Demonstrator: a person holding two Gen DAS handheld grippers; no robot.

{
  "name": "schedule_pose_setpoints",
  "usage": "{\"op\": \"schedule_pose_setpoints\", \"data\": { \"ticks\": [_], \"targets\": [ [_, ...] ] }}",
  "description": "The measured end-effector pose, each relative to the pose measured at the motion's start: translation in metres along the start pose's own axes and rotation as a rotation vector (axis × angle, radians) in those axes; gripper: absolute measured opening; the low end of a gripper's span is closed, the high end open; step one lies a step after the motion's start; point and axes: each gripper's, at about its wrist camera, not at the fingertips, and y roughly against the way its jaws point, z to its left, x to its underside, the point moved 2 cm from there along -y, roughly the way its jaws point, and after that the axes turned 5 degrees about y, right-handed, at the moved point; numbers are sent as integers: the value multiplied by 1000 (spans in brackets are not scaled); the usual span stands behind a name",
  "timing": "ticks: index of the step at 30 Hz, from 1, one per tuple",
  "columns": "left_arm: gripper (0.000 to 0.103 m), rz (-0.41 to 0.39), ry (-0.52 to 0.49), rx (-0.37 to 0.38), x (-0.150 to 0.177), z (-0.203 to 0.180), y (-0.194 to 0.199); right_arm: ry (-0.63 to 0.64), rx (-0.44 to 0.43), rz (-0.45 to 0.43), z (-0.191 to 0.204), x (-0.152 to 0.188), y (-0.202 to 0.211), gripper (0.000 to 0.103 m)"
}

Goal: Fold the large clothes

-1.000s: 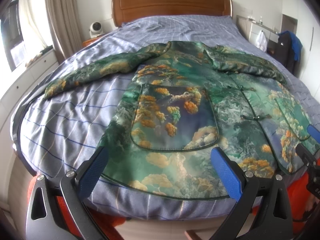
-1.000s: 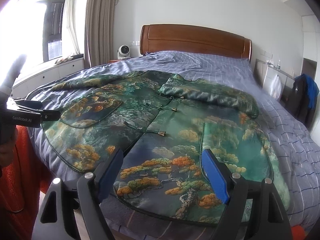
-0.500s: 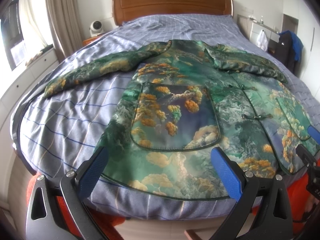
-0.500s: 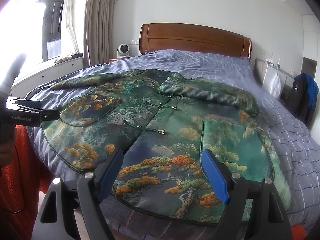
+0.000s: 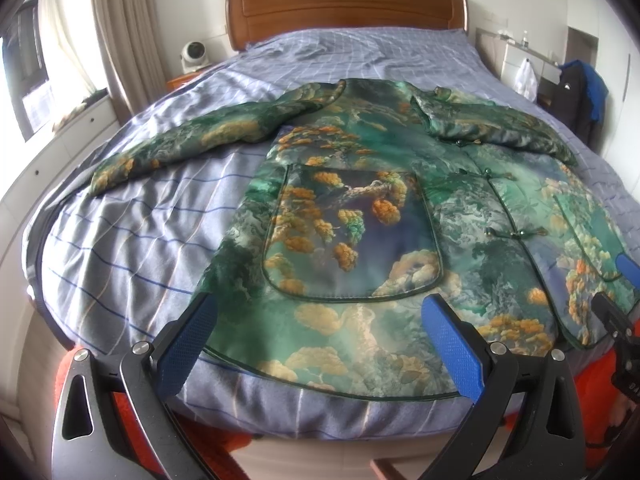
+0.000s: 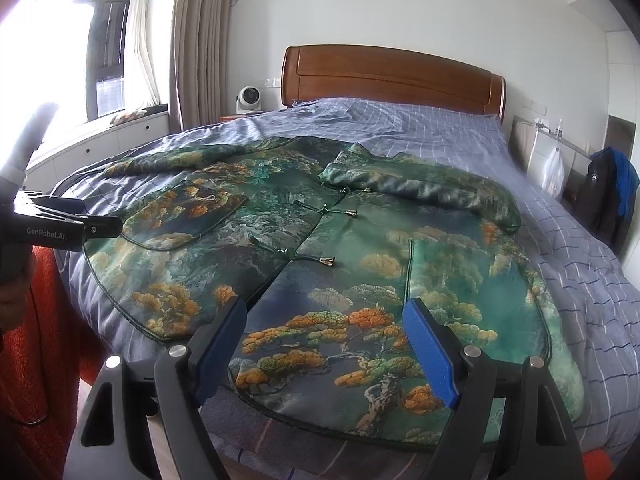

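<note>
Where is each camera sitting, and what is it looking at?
Left wrist: on the left gripper at the foot of the bed, looking toward the headboard over the jacket; its blue fingers stand open, and the right gripper's tip peeks in.
Right wrist: on the right gripper, same way, further right; open fingers, the left gripper and a hand show.
Both share the jacket, bed, headboard and fan.
</note>
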Motion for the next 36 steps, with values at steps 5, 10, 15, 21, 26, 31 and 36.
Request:
{"op": "schedule_pose_setpoints", "data": {
  "ticks": [5,10,15,21,26,31,36],
  "targets": [
    [102,0,-1,0,0,0,0,2,-2,-2,1,0,0,80],
    [102,0,3,-4,0,5,-1,2,-2,-2,1,0,0,80],
    [102,-6,-6,-29,-5,13,-4,1,-3,1,2,1,0,80],
    [102,-44,-43,-72,-28,22,-3,2,-5,1,2,1,0,80],
    [102,-1,-10,-6,-67,52,-19,-2,-10,1,2,1,-1,80],
    [102,175,166,173,-96,107,-69,-17,-3,-14,-3,0,2,80],
    [102,221,413,259,-112,166,-106,-18,2,-3,-4,1,0,80]
  ]
}}
